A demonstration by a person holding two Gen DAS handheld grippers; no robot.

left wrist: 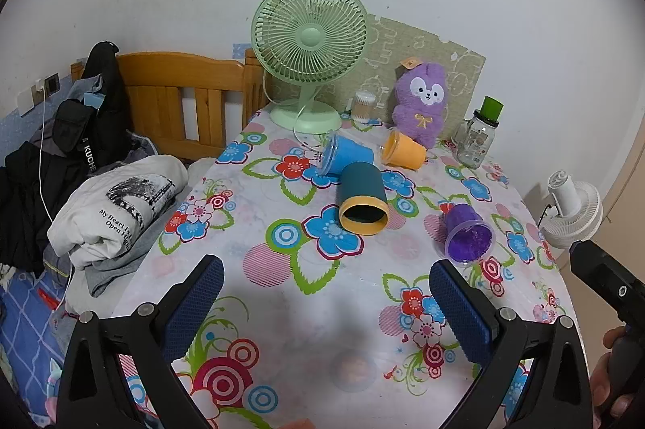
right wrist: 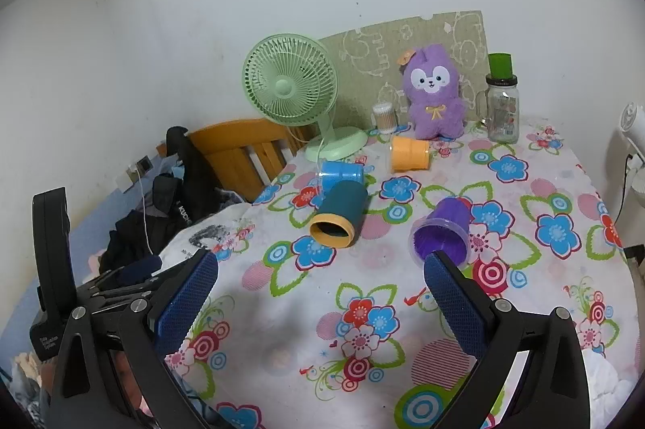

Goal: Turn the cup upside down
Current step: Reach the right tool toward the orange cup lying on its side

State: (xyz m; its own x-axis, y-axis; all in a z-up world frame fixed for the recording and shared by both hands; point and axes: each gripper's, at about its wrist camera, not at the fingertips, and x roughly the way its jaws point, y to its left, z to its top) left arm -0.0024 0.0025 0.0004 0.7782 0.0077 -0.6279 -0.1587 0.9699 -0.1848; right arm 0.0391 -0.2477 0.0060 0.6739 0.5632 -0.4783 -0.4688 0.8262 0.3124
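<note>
Several cups lie on their sides on the flowered tablecloth [left wrist: 282, 288]. A teal cup with a yellow rim [left wrist: 360, 197] [right wrist: 340, 213] lies mid-table, mouth toward me. A purple cup [left wrist: 467, 233] [right wrist: 443, 229] lies to its right. A blue cup [left wrist: 344, 155] [right wrist: 342, 173] and an orange cup [left wrist: 403, 148] [right wrist: 409, 154] lie farther back. My left gripper [left wrist: 326, 292] is open and empty, short of the teal cup. My right gripper [right wrist: 320, 288] is open and empty; its right fingertip [right wrist: 437, 267] is close to the purple cup.
A green fan [left wrist: 308, 46], a purple plush [left wrist: 421, 102], a jar of cotton swabs [left wrist: 363, 106] and a glass jar with a green lid [left wrist: 479, 136] stand at the back. Clothes [left wrist: 117, 203] and a wooden headboard [left wrist: 177, 94] are left. A white fan [left wrist: 570, 209] stands right.
</note>
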